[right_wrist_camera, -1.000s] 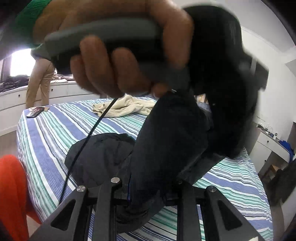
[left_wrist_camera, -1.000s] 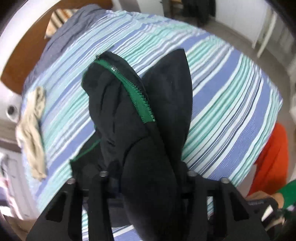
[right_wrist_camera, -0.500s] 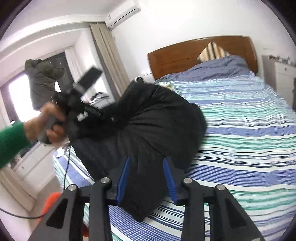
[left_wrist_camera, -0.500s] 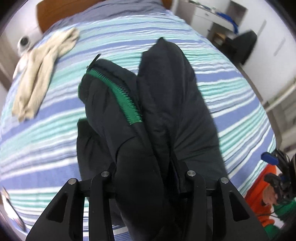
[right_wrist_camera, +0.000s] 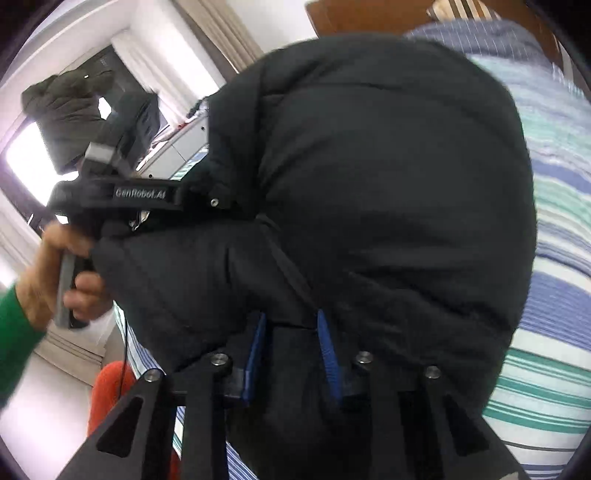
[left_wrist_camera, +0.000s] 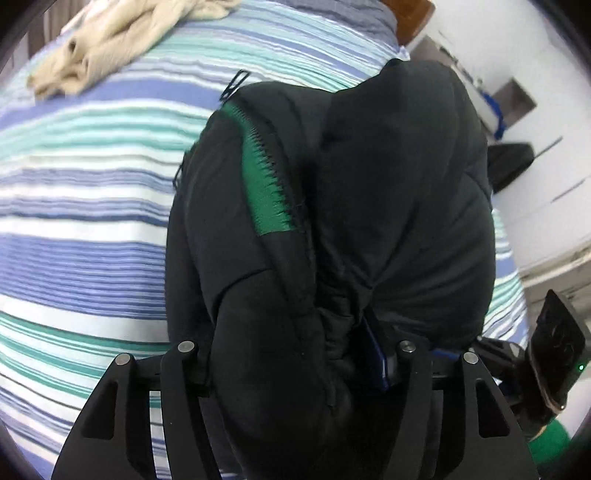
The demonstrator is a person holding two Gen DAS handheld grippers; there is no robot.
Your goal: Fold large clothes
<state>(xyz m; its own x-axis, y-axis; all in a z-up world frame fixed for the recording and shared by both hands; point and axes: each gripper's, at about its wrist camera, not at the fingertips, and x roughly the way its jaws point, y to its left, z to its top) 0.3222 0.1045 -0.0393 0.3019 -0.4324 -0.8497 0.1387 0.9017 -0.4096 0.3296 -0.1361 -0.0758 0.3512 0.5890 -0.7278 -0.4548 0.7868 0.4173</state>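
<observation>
Left gripper (left_wrist_camera: 295, 354): jaws opening, puffy black fabric bunched between the fingers.
Right gripper (right_wrist_camera: 291, 350): jaws closing; blue pads (right_wrist_camera: 327, 350) flank a thick fold.
Jacket (left_wrist_camera: 388, 192): black, quilted, rounded mound on the bed, just beyond both grippers.
Zipper (left_wrist_camera: 267, 184): green toothed tape, left of centre.
Bedspread (left_wrist_camera: 81, 236): blue, teal, white stripes.
Beige garment (left_wrist_camera: 122, 33): crumpled, far left.

Black puffy jacket (left_wrist_camera: 388, 206), green zipper tape (left_wrist_camera: 264, 177) exposed, bunched in mound on striped bed (left_wrist_camera: 92, 229).
</observation>
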